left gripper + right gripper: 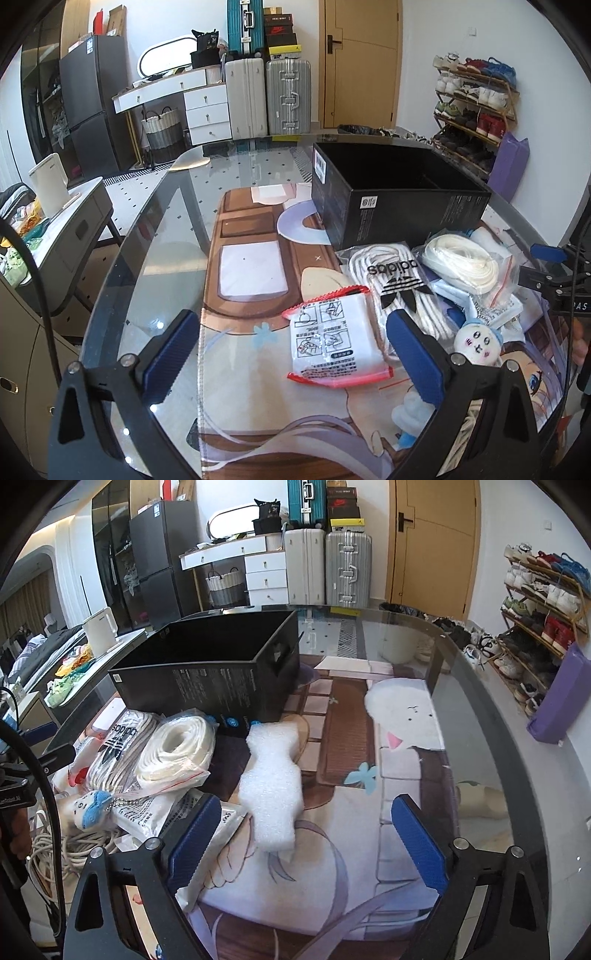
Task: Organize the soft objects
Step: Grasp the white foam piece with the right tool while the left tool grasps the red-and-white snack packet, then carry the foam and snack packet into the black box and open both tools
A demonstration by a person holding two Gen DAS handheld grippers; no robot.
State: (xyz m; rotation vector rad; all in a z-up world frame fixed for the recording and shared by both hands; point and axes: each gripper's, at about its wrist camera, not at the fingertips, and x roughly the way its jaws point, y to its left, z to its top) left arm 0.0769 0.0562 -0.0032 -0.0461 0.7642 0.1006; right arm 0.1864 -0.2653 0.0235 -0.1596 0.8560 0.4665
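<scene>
Approach step. Right tongs (pixel 301 843) spread wide, the foam (pixel 271 786) between them on the bench (pixel 476 716), untouched. Left tongs (pixel 291 356) spread over the packet (pixel 334 343). Next — pinch gently, lift into the far box (pixel 210 664).

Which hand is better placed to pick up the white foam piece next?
Right. The right gripper is open with the white foam piece lying between its fingers, just ahead. The left gripper faces the red-edged packet instead.
</scene>
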